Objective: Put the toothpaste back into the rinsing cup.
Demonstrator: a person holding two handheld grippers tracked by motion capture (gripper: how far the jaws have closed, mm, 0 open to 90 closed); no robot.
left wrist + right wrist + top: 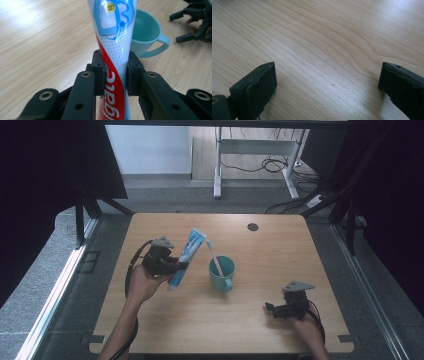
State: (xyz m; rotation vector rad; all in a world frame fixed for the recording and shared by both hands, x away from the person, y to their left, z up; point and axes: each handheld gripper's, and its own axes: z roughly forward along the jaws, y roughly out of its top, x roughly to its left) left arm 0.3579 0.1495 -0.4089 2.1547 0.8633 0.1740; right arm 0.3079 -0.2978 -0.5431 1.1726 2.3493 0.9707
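High view: left gripper (176, 266) is clamped on the toothpaste tube (187, 257), lifted off the desk (280, 245) left of centre. The tube's long axis tilts up and away, cap end toward the far edge, leaning right toward the teal cup (222, 272). The cup sits just right of the tube, mid-desk, with a toothbrush (214, 256) standing in it, head up near the cap. Left gripper view confirms both pads pinch the tube (113, 60) mid-body, cup (146, 32) right behind it. Right gripper (275, 310) rests near the desk's near-right corner, jaws wide apart, empty, well clear. The left hand is nearer the cup; any drop-in likely goes rightward, cap or tail first.
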